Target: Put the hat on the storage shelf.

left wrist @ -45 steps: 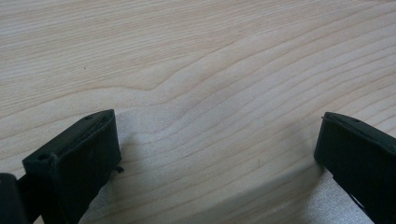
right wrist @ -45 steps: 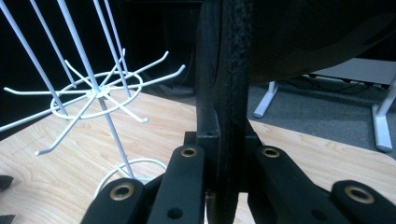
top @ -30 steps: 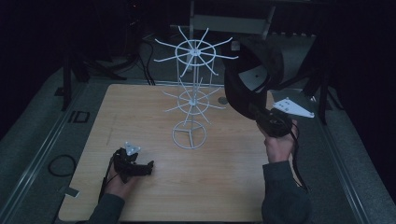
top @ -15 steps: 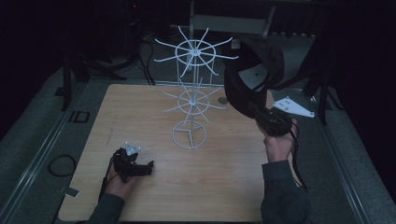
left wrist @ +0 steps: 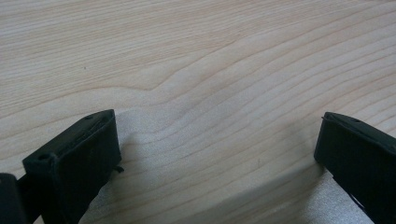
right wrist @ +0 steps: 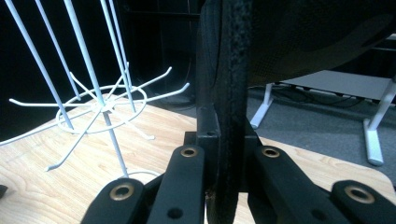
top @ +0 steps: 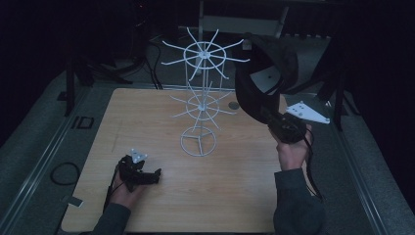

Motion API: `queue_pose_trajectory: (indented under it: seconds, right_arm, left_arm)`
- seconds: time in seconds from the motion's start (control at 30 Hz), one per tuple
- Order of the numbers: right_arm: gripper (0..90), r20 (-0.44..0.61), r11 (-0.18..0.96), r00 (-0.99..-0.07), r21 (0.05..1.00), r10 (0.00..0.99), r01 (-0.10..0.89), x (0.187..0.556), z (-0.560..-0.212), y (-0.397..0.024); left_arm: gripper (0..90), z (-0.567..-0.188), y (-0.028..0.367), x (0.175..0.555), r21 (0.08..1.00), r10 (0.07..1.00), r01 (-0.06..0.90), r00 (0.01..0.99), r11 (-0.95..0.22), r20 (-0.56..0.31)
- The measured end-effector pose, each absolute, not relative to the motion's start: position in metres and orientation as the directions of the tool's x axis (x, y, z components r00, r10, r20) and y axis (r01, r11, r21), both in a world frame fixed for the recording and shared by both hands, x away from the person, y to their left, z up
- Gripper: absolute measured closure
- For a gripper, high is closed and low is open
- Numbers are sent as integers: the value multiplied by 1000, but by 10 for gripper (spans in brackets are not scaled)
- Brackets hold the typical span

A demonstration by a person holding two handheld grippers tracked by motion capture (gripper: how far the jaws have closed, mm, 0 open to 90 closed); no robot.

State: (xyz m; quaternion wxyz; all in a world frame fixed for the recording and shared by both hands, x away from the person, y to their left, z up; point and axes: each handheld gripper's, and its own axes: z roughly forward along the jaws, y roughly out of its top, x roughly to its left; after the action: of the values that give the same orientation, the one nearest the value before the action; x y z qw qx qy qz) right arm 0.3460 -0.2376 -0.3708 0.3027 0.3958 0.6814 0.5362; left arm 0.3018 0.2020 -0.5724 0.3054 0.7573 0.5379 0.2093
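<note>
Right gripper squeezing a black cap (by its brim), white rack just left, left gripper jaws apart, bare table all around.

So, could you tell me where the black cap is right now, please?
In the high view the black cap is held up at the right, clamped in the right claw, just right of the white wire rack's top tier.

Overhead forward-down; tongs cameras close, perhaps table-level.
</note>
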Motion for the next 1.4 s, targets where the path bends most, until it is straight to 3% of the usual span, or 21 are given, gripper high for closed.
queue_pose_trajectory:
  seconds: [0.77, 1.4]
  right_arm:
    - [866, -60, 177, -513, 967, 857, 183, 341, -373, -228]
    - [832, -100, 280, -602, 936, 792, 213, 345, -381, -218]
  left_arm:
    - [2, -572, 202, 302, 688, 943, 687, 333, -234, -12]
    - [2, -573, 202, 302, 689, 943, 686, 332, -234, -11]
